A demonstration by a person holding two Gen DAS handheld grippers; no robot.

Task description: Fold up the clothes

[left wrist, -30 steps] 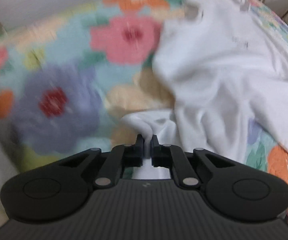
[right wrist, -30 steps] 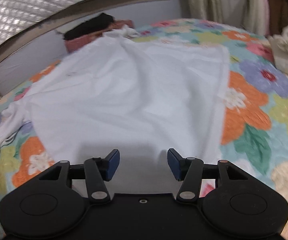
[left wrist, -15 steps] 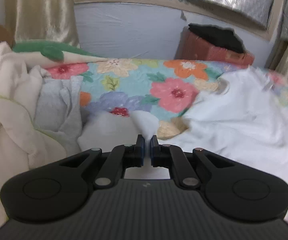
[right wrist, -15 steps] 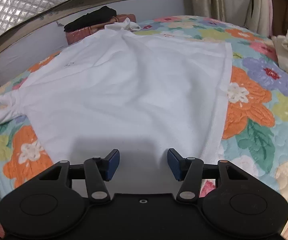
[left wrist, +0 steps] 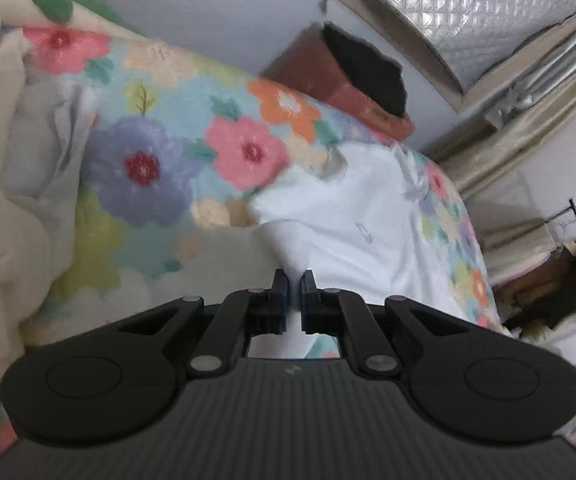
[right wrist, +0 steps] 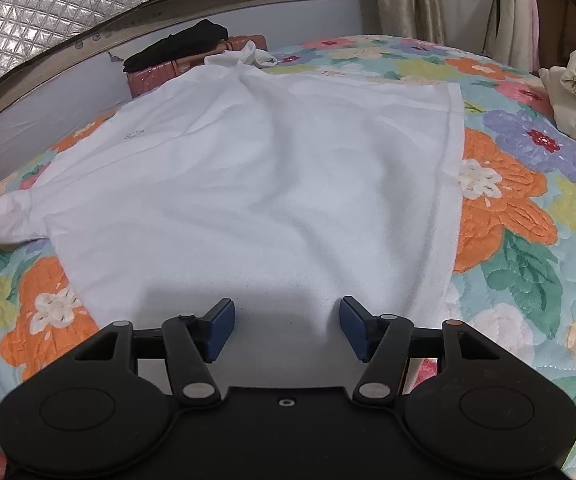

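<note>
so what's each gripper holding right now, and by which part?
The left gripper is shut on the white shirt, pinching a bunched fold at its edge, probably a sleeve. The right gripper holds nothing: jaws opening above the shirt, nothing between them.

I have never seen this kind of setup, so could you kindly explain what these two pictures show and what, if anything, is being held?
No robot here: a person carries a two-finger gripper in each hand, each with a camera looking along its fingers. The left view shows the left gripper shut on a fold of a white shirt. The right view shows the right gripper, jaws opening, nothing between them, above the same shirt spread on a floral bedspread. A reddish case with dark cloth sits by the wall.
</note>
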